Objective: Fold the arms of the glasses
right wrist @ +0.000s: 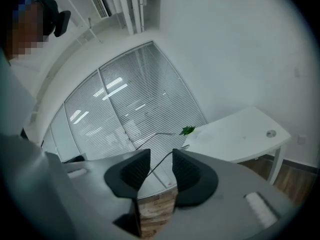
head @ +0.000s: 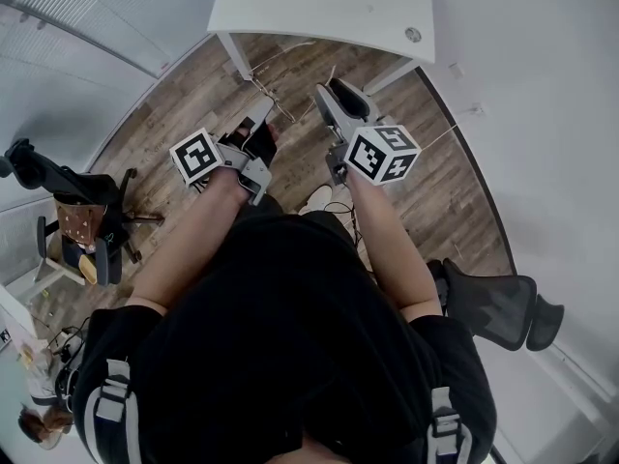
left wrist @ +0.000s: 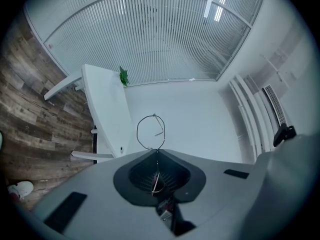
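Note:
The glasses are thin wire ones, held in the air between my two grippers over the wooden floor. In the left gripper view one round rim (left wrist: 151, 132) sticks out past the tips, and my left gripper (left wrist: 157, 152) is shut on the frame just below it. In the right gripper view a thin dark arm of the glasses (right wrist: 159, 164) runs through the gap of my right gripper (right wrist: 161, 160), whose jaws stand apart on either side of it. In the head view the left gripper (head: 261, 116) and the right gripper (head: 325, 97) point away from me, close together.
A white desk (head: 329, 8) stands ahead with a small green plant (left wrist: 123, 76) on it. Window blinds (left wrist: 150, 34) fill the wall behind. An office chair (head: 82, 230) stands at the left and a black chair (head: 498, 307) at the right. White shoes (head: 317, 199) show below.

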